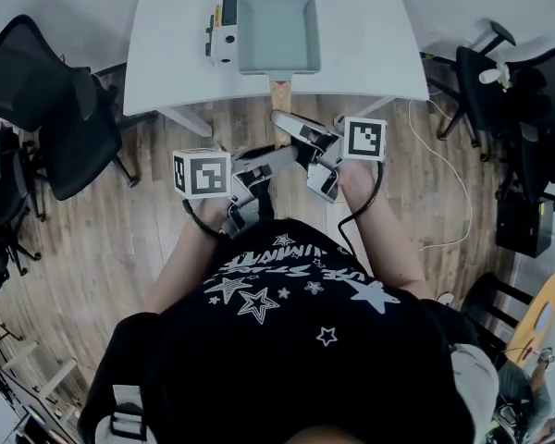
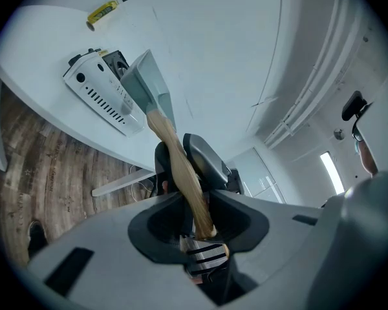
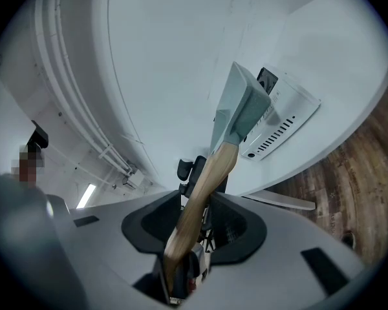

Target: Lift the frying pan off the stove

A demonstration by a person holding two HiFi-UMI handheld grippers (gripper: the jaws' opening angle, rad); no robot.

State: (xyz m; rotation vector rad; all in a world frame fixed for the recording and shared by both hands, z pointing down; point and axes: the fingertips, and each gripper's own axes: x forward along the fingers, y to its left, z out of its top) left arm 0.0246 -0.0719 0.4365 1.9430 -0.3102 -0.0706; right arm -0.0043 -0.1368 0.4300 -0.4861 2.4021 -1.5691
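Both left claw [image 1: 279, 154] and right claw [image 1: 284, 124] hold frying pan [image 1: 277, 30] handle between jaws.

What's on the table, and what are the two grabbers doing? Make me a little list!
pan: grey-blue, square, over the stove
stove: white, on the white table
handle: wooden, sticks out past the table edge
left gripper: closed on the handle's end
right gripper: handle between its jaws; grip unclear
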